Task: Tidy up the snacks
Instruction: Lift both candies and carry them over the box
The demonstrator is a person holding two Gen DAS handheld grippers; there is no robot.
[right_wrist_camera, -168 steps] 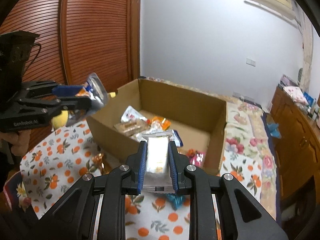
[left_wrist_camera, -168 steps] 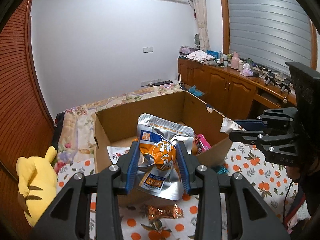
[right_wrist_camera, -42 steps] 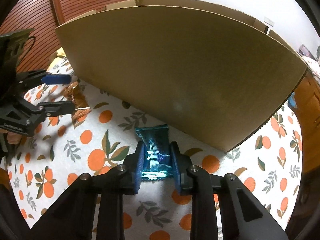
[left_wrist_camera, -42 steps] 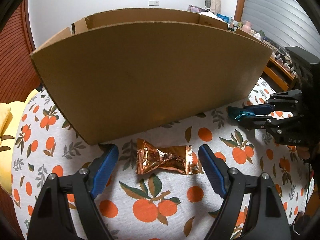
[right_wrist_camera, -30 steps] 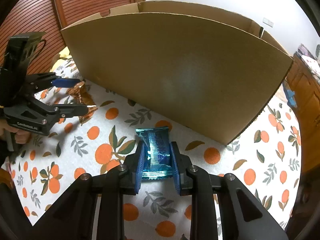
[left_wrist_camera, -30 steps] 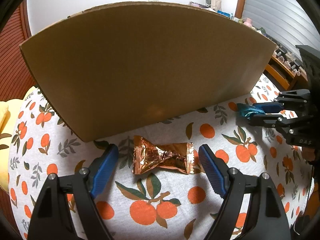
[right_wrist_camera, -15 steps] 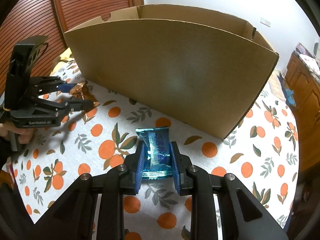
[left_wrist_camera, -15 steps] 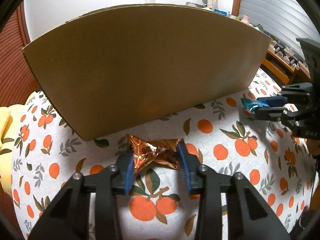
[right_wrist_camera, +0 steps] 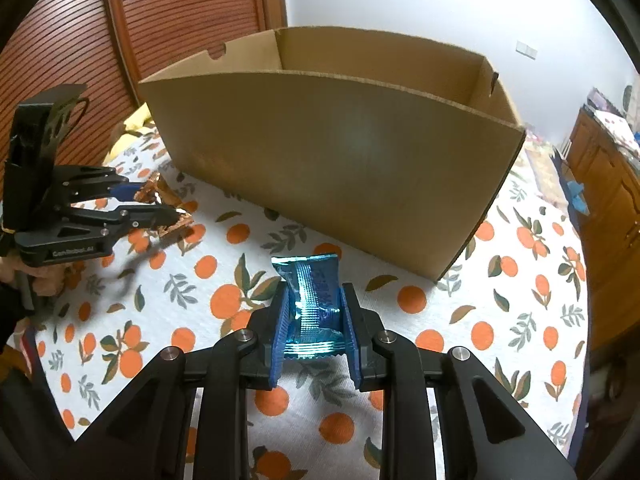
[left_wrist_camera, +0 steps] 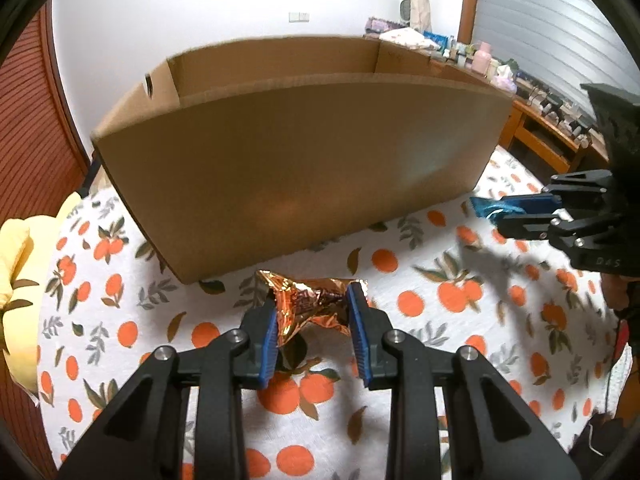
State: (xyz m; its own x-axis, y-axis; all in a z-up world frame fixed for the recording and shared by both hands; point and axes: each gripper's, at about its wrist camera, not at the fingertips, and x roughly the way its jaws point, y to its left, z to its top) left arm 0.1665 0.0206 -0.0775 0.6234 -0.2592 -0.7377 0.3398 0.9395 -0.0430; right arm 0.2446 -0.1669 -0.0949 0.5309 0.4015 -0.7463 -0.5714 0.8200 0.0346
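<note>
My left gripper [left_wrist_camera: 314, 312] is shut on a crinkled copper foil snack wrapper [left_wrist_camera: 310, 304] and holds it just above the orange-print cloth, in front of the open cardboard box [left_wrist_camera: 304, 152]. It also shows in the right wrist view [right_wrist_camera: 160, 208] at the left. My right gripper [right_wrist_camera: 314, 320] is shut on a teal foil snack packet [right_wrist_camera: 314, 300], raised off the cloth before the box [right_wrist_camera: 332, 152]. In the left wrist view the right gripper [left_wrist_camera: 504, 216] shows at the right with the teal packet [left_wrist_camera: 482, 206]. The box's inside is hidden by its near wall.
The cloth with orange print [left_wrist_camera: 440, 292] covers the surface around the box. A yellow plush toy [left_wrist_camera: 16, 272] lies at the far left. A wooden cabinet with bottles [left_wrist_camera: 532, 120] stands at the right, a red-brown slatted door [right_wrist_camera: 180, 20] at the left.
My left gripper closed on the copper wrapper and lifted it off the cloth. Both grippers rose and drew back from the box, each with its snack held.
</note>
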